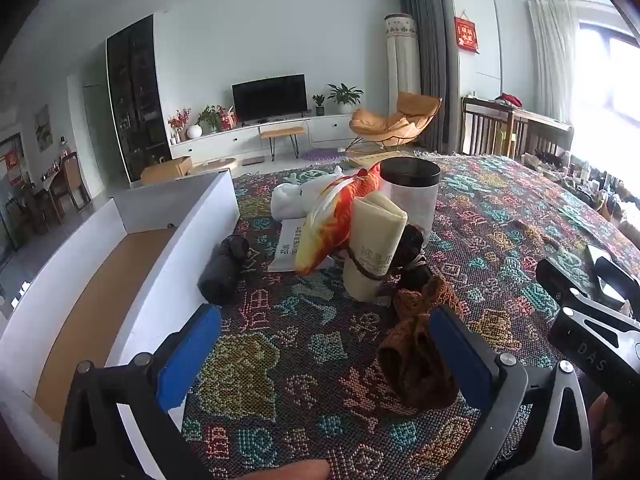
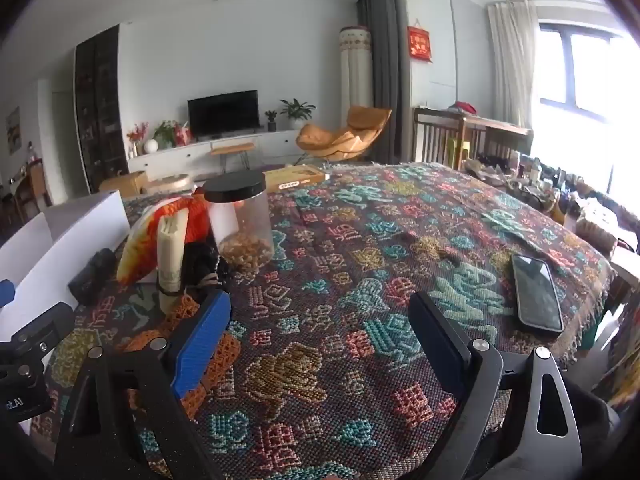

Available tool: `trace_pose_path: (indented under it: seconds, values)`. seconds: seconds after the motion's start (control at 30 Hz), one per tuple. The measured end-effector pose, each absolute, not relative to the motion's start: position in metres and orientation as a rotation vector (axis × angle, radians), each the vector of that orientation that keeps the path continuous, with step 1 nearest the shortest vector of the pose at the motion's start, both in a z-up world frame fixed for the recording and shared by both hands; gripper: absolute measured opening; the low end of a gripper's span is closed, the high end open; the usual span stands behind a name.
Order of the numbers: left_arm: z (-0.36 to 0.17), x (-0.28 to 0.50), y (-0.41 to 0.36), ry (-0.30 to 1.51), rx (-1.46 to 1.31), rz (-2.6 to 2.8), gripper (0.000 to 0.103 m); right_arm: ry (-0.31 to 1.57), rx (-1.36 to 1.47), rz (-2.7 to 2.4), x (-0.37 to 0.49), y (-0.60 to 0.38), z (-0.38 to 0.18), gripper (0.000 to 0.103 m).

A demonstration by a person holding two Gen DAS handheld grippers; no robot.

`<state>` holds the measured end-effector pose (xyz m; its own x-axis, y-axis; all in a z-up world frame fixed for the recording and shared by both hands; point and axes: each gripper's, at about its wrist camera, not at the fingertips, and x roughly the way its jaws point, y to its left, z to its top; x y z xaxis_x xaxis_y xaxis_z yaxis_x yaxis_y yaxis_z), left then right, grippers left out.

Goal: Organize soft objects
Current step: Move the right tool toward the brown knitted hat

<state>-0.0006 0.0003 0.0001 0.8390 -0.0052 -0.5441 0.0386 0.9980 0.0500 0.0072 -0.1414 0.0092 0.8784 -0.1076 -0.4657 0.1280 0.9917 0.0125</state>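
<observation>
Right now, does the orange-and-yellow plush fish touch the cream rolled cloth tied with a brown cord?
Touching. The left wrist view shows the plush fish leaning against the upper side of the cream rolled cloth, with no gap between them.

Two grippers show — the left gripper (image 1: 324,344) and the right gripper (image 2: 320,340), each with jaws spread wide and nothing between them. One white box (image 1: 200,224) stands at the left edge of the one patterned cloth (image 1: 304,344) that covers the worktop. On that cloth lie one orange-and-white plush fish (image 1: 340,220), one cream rolled cloth (image 1: 372,252) tied with a cord, one black rolled bundle (image 1: 224,268), one orange net cloth (image 1: 416,344), one white soft bundle (image 1: 296,200) and one dark tangled piece (image 1: 412,256) — six soft things. One clear jar (image 2: 240,220) with a black lid and one phone (image 2: 536,292) lie there too.
</observation>
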Motion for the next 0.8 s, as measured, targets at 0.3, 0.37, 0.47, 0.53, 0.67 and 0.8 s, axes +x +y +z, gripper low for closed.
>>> trace_pose_path:
  seconds: [0.3,0.37,0.47,0.53,0.67,0.8]
  values:
    - [-0.009,0.005,0.011,0.602,0.053,-0.010,0.103,0.484,0.043,-0.119,0.010,-0.141,0.009,0.092]
    - [-0.005,-0.001,0.006,0.601,0.074,0.002,0.103,0.486,0.041,-0.116,0.008,-0.139,0.008,0.092]
    - [-0.008,-0.001,0.006,0.610,0.080,0.004,0.103,0.493,0.038,-0.108,0.011,-0.140,0.008,0.092]
    - [-0.009,-0.002,0.007,0.615,0.080,0.001,0.103,0.492,0.027,-0.103,0.009,-0.135,0.007,0.092]
    - [-0.009,-0.002,0.007,0.620,0.085,-0.003,0.103,0.494,0.028,-0.099,0.009,-0.134,0.007,0.092]
    - [-0.010,-0.003,0.006,0.627,0.085,-0.005,0.103,0.502,0.025,-0.087,0.010,-0.134,0.005,0.092]
